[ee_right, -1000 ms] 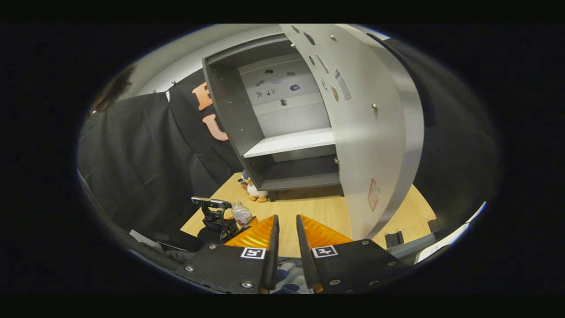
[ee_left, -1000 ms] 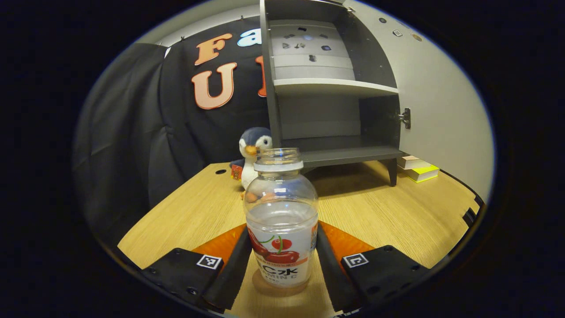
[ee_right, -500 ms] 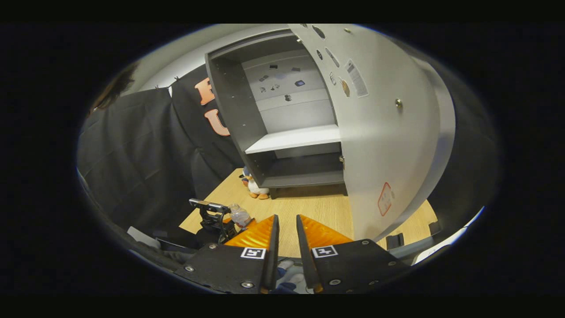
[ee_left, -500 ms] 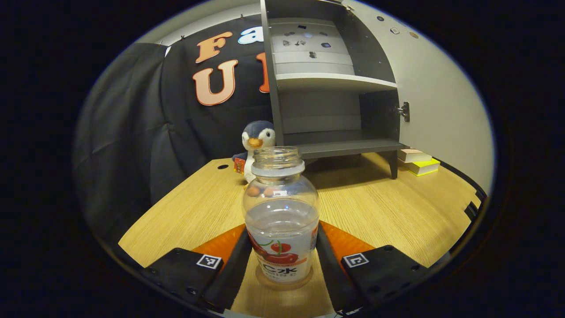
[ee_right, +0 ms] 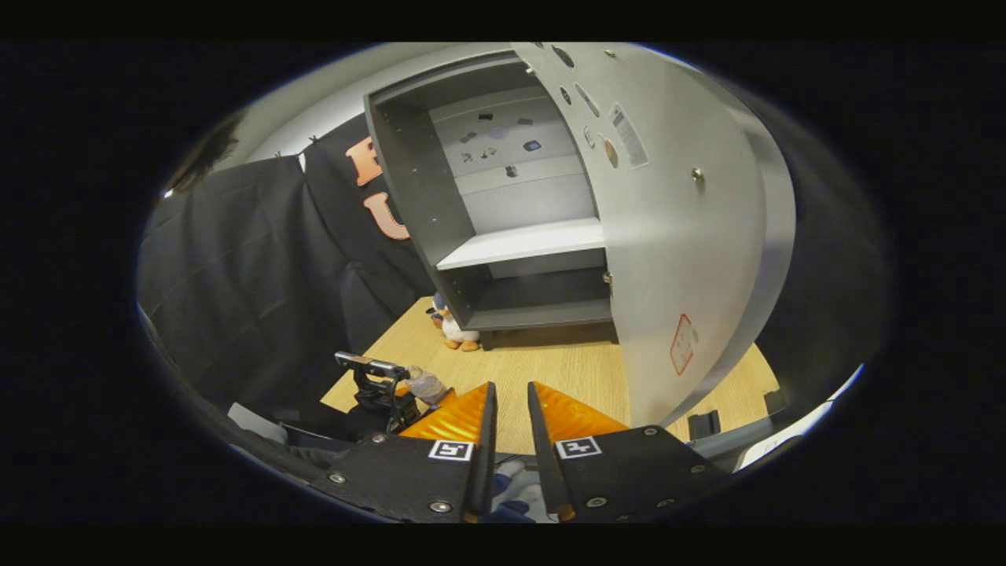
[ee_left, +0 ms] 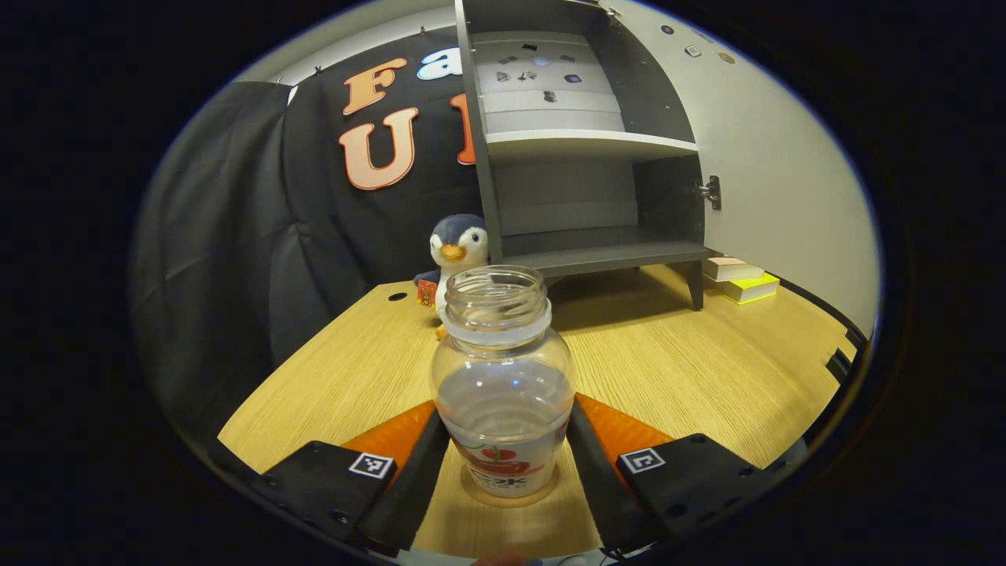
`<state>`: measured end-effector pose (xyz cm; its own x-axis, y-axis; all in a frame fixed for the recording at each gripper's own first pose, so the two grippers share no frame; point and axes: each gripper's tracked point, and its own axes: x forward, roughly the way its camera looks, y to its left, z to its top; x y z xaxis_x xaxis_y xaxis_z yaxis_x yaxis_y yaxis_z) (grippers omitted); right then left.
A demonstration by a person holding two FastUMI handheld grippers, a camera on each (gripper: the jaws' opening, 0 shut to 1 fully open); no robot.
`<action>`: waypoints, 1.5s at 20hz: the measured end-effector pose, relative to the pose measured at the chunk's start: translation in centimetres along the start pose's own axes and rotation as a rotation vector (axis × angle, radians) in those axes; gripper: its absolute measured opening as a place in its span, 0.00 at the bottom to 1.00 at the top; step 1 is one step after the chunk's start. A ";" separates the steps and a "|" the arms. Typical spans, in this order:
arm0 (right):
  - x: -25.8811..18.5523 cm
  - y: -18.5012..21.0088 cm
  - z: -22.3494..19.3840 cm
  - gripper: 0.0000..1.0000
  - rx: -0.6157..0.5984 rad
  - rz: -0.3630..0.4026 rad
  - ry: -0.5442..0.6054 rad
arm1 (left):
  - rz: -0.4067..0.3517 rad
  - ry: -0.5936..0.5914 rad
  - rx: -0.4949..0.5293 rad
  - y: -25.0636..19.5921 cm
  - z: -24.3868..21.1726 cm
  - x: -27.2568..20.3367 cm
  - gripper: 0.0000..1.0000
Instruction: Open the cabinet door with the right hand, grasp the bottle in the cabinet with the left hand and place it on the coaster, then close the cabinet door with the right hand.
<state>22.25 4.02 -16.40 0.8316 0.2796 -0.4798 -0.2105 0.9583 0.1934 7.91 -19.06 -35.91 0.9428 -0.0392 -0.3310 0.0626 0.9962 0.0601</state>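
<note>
The left gripper (ee_left: 503, 464) has its two fingers spread about as wide as the bottle (ee_left: 503, 385) and set against its flanks, one on each side low on the body, so it has the bottle in its grip. The bottle stands upright, long axis vertical, its open uncapped mouth pointing straight up. It is clear plastic, round and bulbous with a ribbed threaded neck, partly filled with a clear liquid, and has a printed label with red fruit around its lower half. Its base sits on a round, pale wooden coaster (ee_left: 542, 495), whose edge peeks out under it, on the wood-grain table (ee_left: 692, 369).

Farther back a plush penguin (ee_left: 456, 248) stands beside the left wall of the dark grey cabinet (ee_left: 581, 196), which has a pale shelf across its middle. The cabinet door (ee_left: 770, 173), a smooth light panel on a metal hinge, is swung wide open. Near the cabinet's leg lie a few flat boxes (ee_left: 743, 281), one of them yellow.

In the right gripper view the right gripper (ee_right: 507, 448) hangs in the air in front of the open door's (ee_right: 676, 236) edge, its fingers nearly together with a narrow slit between them, holding nothing and touching nothing. Low to the left the left gripper (ee_right: 385, 389) shows with the bottle (ee_right: 427, 385) at the table's near edge.
</note>
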 end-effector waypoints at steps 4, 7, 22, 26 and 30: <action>0.1 0.0 -0.2 0.24 -0.002 0.010 -0.001 | 0.018 -0.003 0.008 0.7 0.7 -0.2 0.91; 0.1 0.1 0.0 0.24 -0.001 0.017 -0.010 | 0.012 -0.017 0.018 0.7 1.4 -0.7 0.98; -1.8 -0.7 4.8 0.24 -0.002 0.049 -0.204 | -0.025 -0.218 0.014 0.3 15.3 -5.9 1.00; -5.5 -2.1 8.7 0.24 -0.014 0.026 -0.303 | -0.062 -0.261 0.002 -1.2 20.2 -7.6 0.98; -9.1 -5.1 12.0 0.37 -0.079 -0.034 -0.394 | -0.127 -0.302 0.026 -3.7 23.2 -8.9 0.98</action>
<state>21.95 -4.14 -2.75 0.9690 0.2176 -0.1170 -0.2052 0.9726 0.1091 6.85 -24.21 -11.31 0.9813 -0.1877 -0.0433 0.1902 0.9798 0.0616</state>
